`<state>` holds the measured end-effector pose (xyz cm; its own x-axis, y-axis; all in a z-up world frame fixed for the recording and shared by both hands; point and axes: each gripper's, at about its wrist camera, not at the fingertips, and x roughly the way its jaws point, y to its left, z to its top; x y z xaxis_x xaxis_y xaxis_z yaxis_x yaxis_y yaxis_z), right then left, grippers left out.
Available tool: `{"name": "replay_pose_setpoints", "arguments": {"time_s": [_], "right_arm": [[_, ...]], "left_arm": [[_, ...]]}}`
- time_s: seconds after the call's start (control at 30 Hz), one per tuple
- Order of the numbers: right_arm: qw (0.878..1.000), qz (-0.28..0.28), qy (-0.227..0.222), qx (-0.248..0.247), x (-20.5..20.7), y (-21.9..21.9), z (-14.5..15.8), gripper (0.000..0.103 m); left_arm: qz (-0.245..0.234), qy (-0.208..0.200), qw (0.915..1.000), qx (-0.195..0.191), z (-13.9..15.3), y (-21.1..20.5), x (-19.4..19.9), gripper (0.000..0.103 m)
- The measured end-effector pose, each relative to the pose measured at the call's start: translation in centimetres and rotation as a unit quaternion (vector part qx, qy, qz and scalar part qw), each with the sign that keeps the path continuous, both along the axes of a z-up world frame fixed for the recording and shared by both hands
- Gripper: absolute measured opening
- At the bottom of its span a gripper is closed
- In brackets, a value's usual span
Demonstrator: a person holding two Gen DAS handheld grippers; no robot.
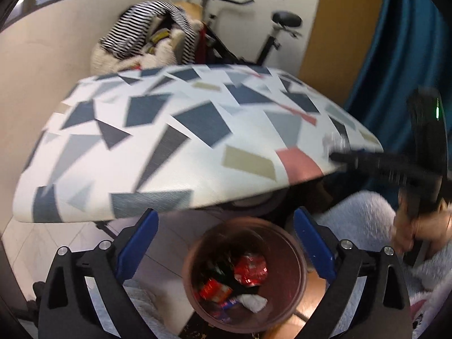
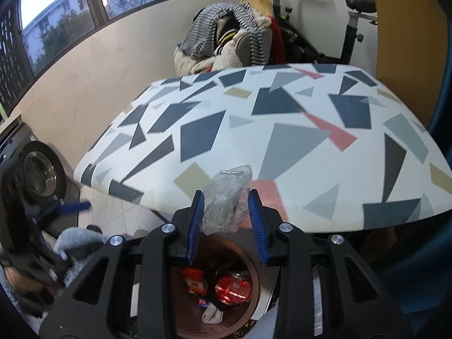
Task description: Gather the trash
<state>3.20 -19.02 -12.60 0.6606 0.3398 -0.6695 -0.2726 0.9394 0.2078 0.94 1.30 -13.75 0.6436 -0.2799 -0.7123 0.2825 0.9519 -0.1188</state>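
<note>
While the right gripper (image 2: pixel 226 217) pinches a crumpled clear plastic wrapper (image 2: pixel 227 202) between its 2 blue pads, it hangs right over the brown bin (image 2: pixel 255 279), so the step in hand looks like the drop. The jaws stand close together on the wrapper, which sticks up above the fingertips. Next, the person would likely spread the jaws and let the wrapper fall among the red packets (image 2: pixel 233 285) and a white wad (image 2: pixel 212 315) already inside. The left gripper (image 1: pixel 226 243) is spread wide with nothing between its pads, poised above the same bin (image 1: pixel 296 279). Beyond both lies the table (image 2: pixel 282 141) with its geometric cloth, bare of visible trash. Farther back, a clothes heap (image 2: pixel 226 36) and exercise bike (image 2: pixel 350 28) stand by the wall. Motion blur smears the left view, and the bin's near rim is cut off.
</note>
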Motion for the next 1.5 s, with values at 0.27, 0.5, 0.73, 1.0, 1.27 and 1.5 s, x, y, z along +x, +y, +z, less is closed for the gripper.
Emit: {"name": "replay_pose_setpoints", "arguments": {"time_s": [0.27, 0.5, 0.73, 1.0, 1.27, 1.5], "right_arm": [[0.998, 0.056, 0.034, -0.019, -0.1, 3.0, -2.3, 0.035], [0.994, 0.097, 0.047, -0.034, -0.6, 5.5, -3.6, 0.036], [0.991, 0.116, 0.048, -0.048, -0.7, 8.7, -4.5, 0.045], [0.994, 0.075, 0.001, -0.082, -2.1, 8.9, -2.6, 0.095], [0.994, 0.024, -0.064, -0.090, -3.4, 6.2, 2.4, 0.097], [0.988, -0.009, -0.118, -0.098, -3.2, 3.4, 6.8, 0.097]], "left_arm": [[0.054, -0.029, 0.9981, -0.003, 2.0, 3.1, -0.3, 0.097], [0.090, -0.037, 0.9953, 0.000, 2.2, 5.1, -0.9, 0.097], [0.106, -0.038, 0.9936, 0.001, 2.1, 6.1, -1.0, 0.097], [0.095, -0.065, 0.9933, 0.007, 3.2, 5.3, -1.3, 0.097], [0.078, -0.106, 0.9912, 0.013, 6.9, 3.8, -0.7, 0.097], [0.079, -0.159, 0.9841, 0.012, 11.7, 2.8, -0.4, 0.097]]}}
